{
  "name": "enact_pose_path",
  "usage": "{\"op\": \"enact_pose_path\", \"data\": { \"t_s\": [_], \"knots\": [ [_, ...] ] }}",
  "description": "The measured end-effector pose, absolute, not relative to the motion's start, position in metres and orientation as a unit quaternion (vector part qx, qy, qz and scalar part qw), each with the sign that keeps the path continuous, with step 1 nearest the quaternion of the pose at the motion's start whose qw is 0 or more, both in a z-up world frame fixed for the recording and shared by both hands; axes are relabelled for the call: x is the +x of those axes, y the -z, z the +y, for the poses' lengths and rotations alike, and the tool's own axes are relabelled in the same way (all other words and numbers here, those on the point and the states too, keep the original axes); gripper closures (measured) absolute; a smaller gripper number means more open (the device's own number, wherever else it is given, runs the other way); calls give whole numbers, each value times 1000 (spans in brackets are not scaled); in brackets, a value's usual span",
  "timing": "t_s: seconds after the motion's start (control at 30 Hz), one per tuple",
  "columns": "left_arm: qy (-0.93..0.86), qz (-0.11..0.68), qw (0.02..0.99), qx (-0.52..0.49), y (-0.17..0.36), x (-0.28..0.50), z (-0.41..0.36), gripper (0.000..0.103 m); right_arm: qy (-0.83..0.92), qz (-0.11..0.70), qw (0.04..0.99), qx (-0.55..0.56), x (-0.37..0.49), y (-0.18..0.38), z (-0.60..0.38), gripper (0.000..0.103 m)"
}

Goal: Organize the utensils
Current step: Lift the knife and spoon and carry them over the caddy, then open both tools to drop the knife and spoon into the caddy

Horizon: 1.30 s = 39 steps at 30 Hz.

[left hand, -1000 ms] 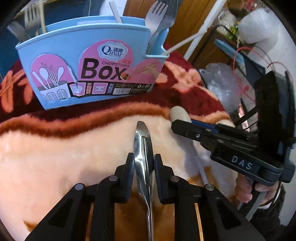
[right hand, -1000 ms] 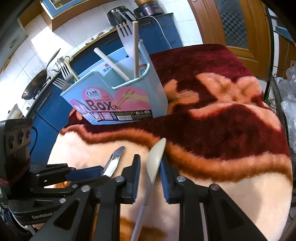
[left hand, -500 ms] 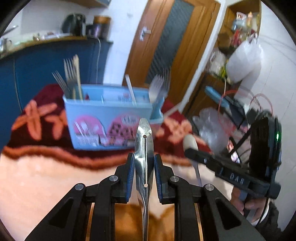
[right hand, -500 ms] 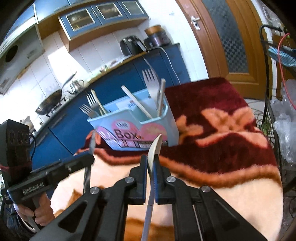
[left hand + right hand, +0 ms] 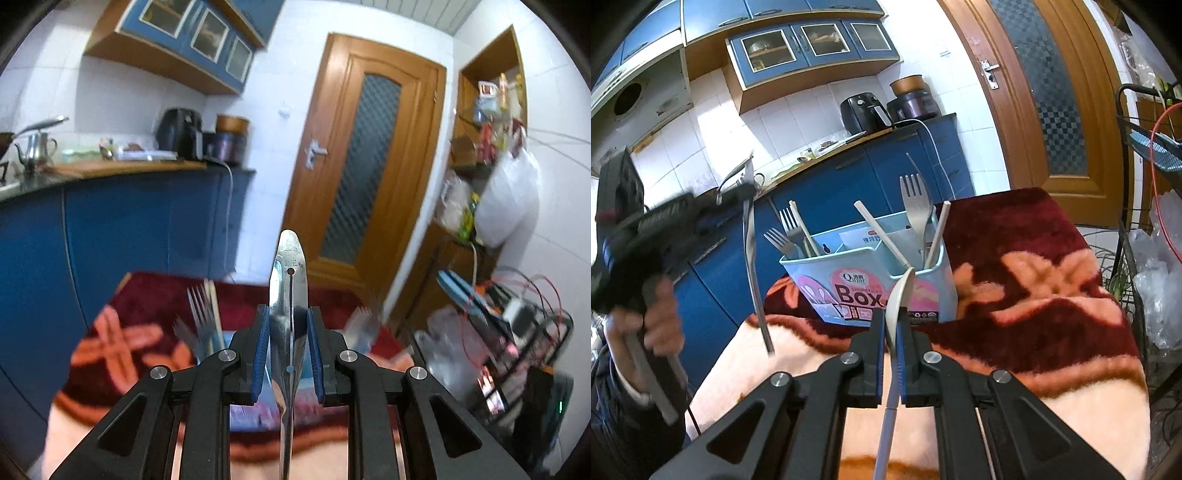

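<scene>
Box (image 5: pixel 882 275) sits dead ahead of right gripper (image 5: pixel 892 343), jaws pinching spoon (image 5: pixel 899 295) bowl-forward, while left gripper (image 5: pixel 288 354) pinches steel utensil (image 5: pixel 290 295) higher up (handle hanging down).

Quick headcount: one light-blue utensil box (image 5: pixel 875 291) sat mid-frame in the right wrist view. Forks, I counted three: two at its left end (image 5: pixel 786 236) and one tall one at the right (image 5: pixel 916 210). Chopsticks poking out came to three pale ones (image 5: pixel 882 236). One steel knife (image 5: pixel 290 317), one cream spoon (image 5: pixel 899 302), two grippers.
</scene>
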<state>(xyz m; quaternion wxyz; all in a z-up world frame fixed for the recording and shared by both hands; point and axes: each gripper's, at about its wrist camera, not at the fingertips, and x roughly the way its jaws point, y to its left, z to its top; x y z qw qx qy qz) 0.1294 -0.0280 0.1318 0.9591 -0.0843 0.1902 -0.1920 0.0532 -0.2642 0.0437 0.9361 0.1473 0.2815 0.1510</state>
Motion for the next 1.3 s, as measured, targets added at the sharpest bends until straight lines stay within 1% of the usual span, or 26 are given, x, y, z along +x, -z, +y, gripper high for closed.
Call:
{"op": "enact_pose_path", "data": {
  "t_s": [0.3, 0.53, 0.73, 1.0, 1.3],
  "knots": [
    [148, 117, 977, -103, -159, 158, -20, 82, -148, 268, 942, 139, 64, -54, -264, 95],
    [132, 68, 983, -109, -167, 167, -14, 82, -141, 239, 954, 110, 77, -85, -259, 95],
    [120, 80, 985, -97, -142, 178, -19, 82, -119, 185, 973, 75, 96, -110, -247, 95],
    [123, 106, 983, -89, -109, 188, -26, 82, -95, 122, 985, 73, 137, -116, -234, 95],
    [121, 122, 982, -82, -90, 195, -26, 82, -63, 108, 991, 38, 170, -97, -218, 95]
  ]
}}
